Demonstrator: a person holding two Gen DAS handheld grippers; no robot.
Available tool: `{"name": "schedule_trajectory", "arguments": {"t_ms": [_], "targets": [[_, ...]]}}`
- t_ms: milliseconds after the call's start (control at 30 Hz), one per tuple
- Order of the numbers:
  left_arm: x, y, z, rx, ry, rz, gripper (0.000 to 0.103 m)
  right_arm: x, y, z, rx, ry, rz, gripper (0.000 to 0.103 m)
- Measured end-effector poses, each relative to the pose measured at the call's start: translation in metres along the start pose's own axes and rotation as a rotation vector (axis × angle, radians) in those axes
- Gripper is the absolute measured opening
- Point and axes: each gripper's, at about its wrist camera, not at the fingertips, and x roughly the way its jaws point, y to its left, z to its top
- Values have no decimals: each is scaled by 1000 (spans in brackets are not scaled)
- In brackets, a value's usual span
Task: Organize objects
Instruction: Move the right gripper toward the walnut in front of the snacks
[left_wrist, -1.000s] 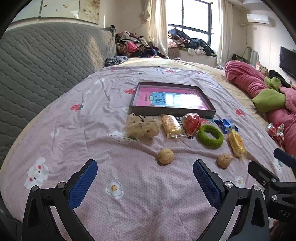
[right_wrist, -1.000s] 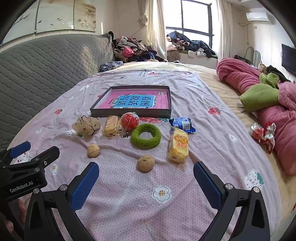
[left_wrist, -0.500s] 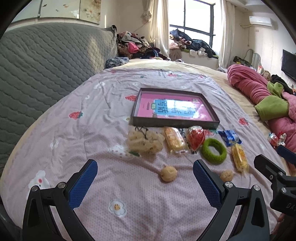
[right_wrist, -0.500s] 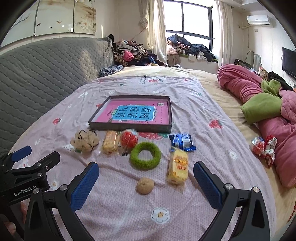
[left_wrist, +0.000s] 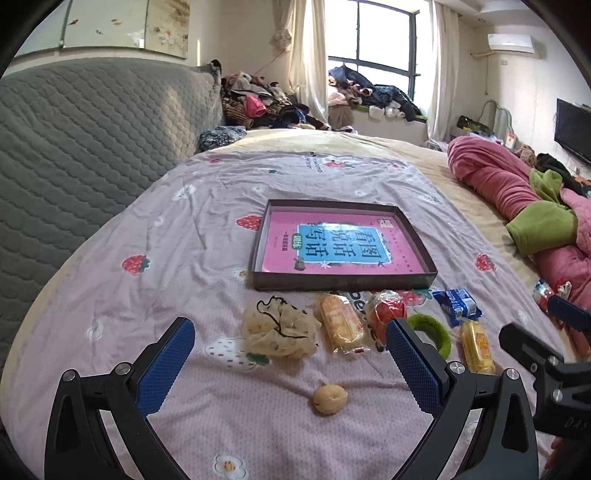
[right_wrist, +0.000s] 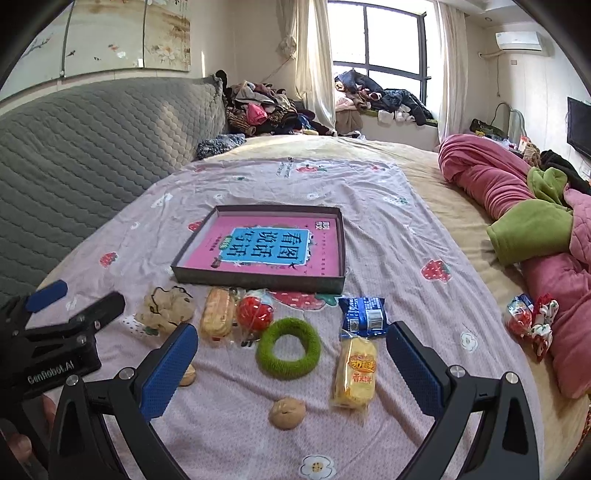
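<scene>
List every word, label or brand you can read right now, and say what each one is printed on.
"看图说话写话": blue panel on the pink book lying in the dark tray.
"Genrobot.AI": body of the left gripper, seen in the right wrist view.
"DAS": partial marking on the right gripper, cut off at the picture edge in the left wrist view.
Yellow snack pack: red and yellow lettering, too blurred to read.
Blue packet: barcode and print too small.
Bedsheet: small print, unreadable.

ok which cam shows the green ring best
The right wrist view: the green ring lies whole and unobstructed between the open fingers. In the left wrist view, the left gripper's finger covers part of it.
</scene>
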Motion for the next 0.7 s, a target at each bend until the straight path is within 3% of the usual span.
{"name": "schedule_trajectory", "arguments": {"t_ms": [167, 467, 700], "targets": [[21, -2, -14, 11, 40, -21, 103, 19, 1, -22, 6, 65, 16, 103], [50, -15, -57, 76, 94, -52, 103, 38, 3, -61, 14, 108, -13, 102], [59, -15, -69, 85, 111, -55, 103, 46, -1, -73, 44, 140, -15, 90]]}}
